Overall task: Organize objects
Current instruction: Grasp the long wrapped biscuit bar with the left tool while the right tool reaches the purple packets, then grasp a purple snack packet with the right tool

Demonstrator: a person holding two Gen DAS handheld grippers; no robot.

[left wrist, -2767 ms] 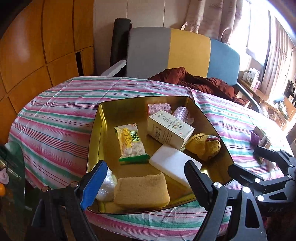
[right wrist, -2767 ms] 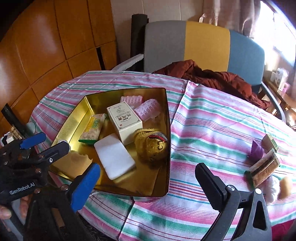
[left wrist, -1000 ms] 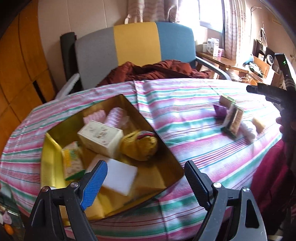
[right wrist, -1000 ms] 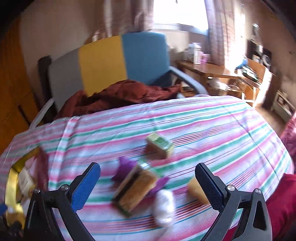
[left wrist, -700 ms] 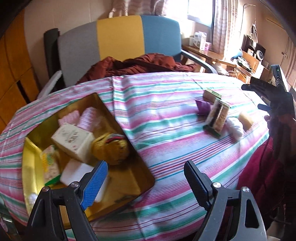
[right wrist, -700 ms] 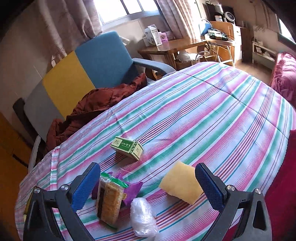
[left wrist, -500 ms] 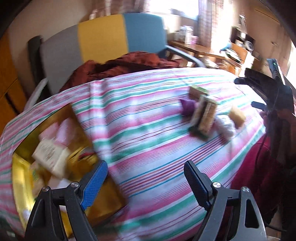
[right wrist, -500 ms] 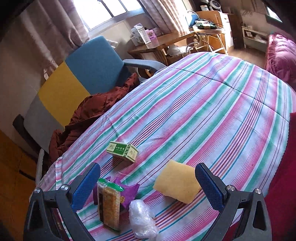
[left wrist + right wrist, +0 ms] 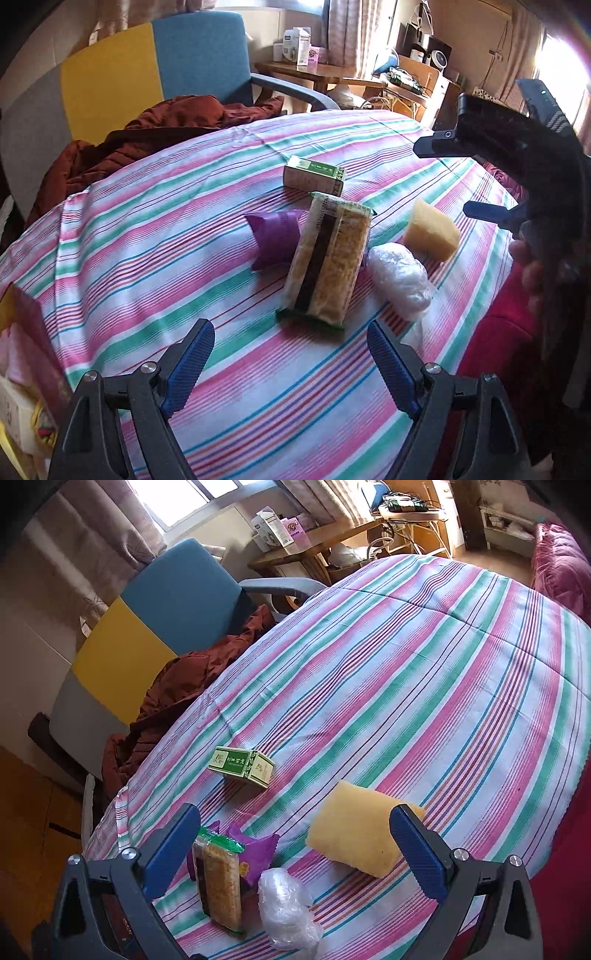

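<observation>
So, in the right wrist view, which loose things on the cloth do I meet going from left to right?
Cracker packet → purple wrapper → clear plastic bundle → yellow sponge. The green box sits farther back, over the packet and wrapper, so I leave it out.

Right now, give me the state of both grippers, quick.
Left gripper: open, holding nothing, above the striped tablecloth.
Right gripper: open, holding nothing, above the yellow sponge.

— Seating? 
— One chair, panels grey, yellow, blue; rust-brown garment heaped on its seat.
— Beyond it? 
— Wooden side table bearing cartons; patterned curtains.
</observation>
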